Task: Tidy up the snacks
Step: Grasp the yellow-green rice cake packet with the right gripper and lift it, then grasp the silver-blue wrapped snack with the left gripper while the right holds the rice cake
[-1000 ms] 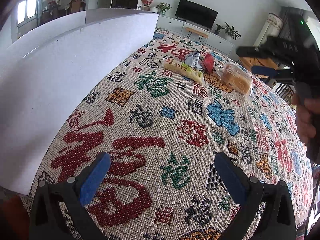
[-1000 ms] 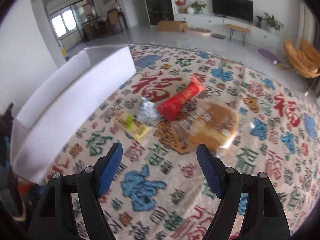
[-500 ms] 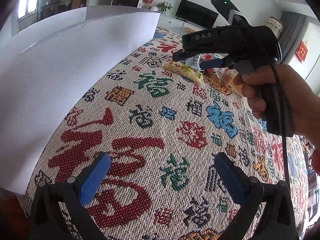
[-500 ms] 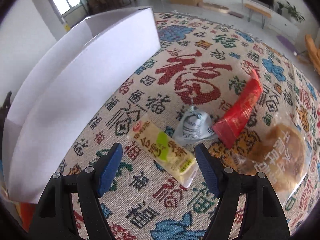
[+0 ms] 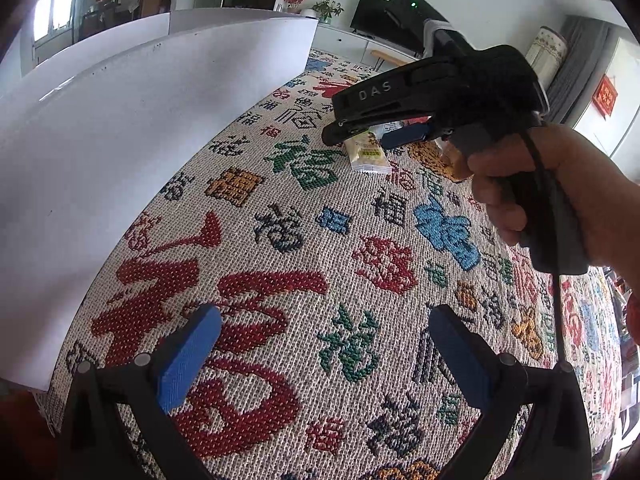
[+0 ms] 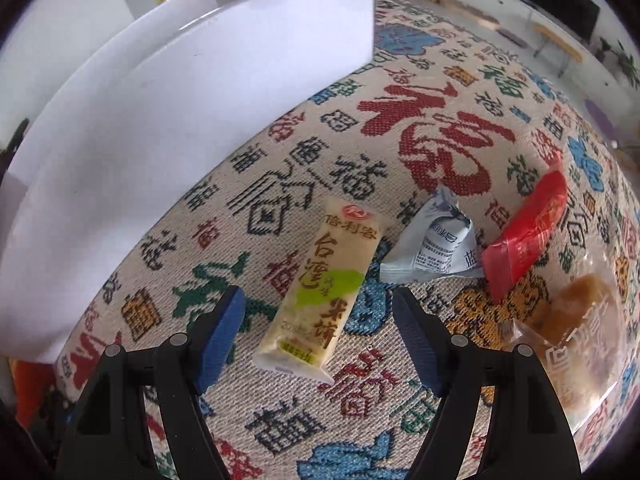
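Note:
A yellow-and-green rice cracker pack lies on the patterned cloth, its near end between my right gripper's open blue fingers. Beside it lie a pale grey-blue packet, a red packet and a clear-wrapped brown pastry. In the left wrist view the right gripper hovers over the cracker pack. My left gripper is open and empty, low over the cloth near the front. A white box stands along the left.
The white box wall runs along the left side of the patterned cloth. A hand holds the right gripper's handle. A TV stand, plants and chairs stand in the room behind.
My right gripper has moved forward and down over the snacks until its open fingers flank the cracker pack's near end. My left gripper has stayed still.

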A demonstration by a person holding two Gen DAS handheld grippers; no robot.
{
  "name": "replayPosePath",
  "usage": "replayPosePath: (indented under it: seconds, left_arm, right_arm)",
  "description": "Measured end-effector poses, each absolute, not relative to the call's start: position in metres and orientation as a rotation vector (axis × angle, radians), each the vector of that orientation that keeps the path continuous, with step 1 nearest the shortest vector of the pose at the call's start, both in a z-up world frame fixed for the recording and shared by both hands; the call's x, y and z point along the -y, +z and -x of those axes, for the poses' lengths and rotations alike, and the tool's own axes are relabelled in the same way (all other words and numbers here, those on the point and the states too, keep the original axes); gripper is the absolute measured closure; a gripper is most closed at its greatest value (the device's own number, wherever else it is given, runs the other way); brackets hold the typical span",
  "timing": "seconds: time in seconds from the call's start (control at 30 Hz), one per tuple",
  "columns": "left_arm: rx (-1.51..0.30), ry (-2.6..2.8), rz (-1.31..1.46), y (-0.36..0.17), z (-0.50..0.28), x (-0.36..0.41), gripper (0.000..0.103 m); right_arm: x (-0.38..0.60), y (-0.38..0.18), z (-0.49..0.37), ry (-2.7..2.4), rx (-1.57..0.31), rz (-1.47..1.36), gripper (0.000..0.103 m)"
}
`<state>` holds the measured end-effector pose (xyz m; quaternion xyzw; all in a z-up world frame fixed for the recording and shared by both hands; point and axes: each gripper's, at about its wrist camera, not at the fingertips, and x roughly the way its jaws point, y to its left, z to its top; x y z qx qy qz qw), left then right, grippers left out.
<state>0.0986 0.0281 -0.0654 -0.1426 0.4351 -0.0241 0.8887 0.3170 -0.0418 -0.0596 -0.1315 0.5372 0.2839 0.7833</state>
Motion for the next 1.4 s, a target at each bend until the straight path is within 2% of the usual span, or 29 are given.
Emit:
replayPosePath:
  seconds: [0.07,0.13,0.37,0.6,0.9,1.1,1.2,1.23,1.3,1.4]
  left_arm:
    - [-0.898,-0.044,0.307,-0.065,-0.097,-0.029,0.0]
    - [-0.897,-0.04,0.32,-0.065,-0.097,-0.032,0.0]
    - [-0.892,-0.04,0.312,-0.063,-0.097,-0.03,0.0]
    - [-0.887,-0.042,0.325,-0.062,-0.091,-0.034,0.0]
    - [-0.893,-0.043,0.322,-0.062,-0.093,-0.034,0.0]
    - [-0.902,-0.04,0.313,-0.064,-0.095,-0.031,0.0]
    - [-0.904,-0.037,0.312,-0.064,-0.096,-0.031,0.0]
    - [-0.903,-0.037,0.312,-0.064,-0.095,-0.031,0.0]
    - [-0.903,-0.036,0.312,-0.064,-0.095,-0.031,0.0]
    - [-0.906,-0.037,0.311,-0.065,-0.095,-0.032,0.0]
  right_arm:
    - [0.039,-0.062,-0.315,0.574,-1.132,0.275,0.03]
    - [0.036,-0.06,-0.309,0.532,-1.087,0.329,0.071]
    - [0.067,-0.043,-0.281,0.549,-1.072,0.215,0.071]
    - [0.145,-0.025,-0.234,0.515,-1.067,0.134,0.071]
    - [0.247,-0.042,-0.197,0.348,-1.083,0.054,0.071]
    - [0.275,-0.052,-0.178,0.282,-1.04,0.025,0.07]
    - [0.279,-0.058,-0.171,0.275,-1.0,0.011,0.064]
    - [0.279,-0.059,-0.169,0.279,-0.98,0.001,0.054]
    - [0.282,-0.061,-0.163,0.271,-0.951,-0.002,0.043]
    - [0.275,-0.064,-0.158,0.259,-0.921,0.048,0.039]
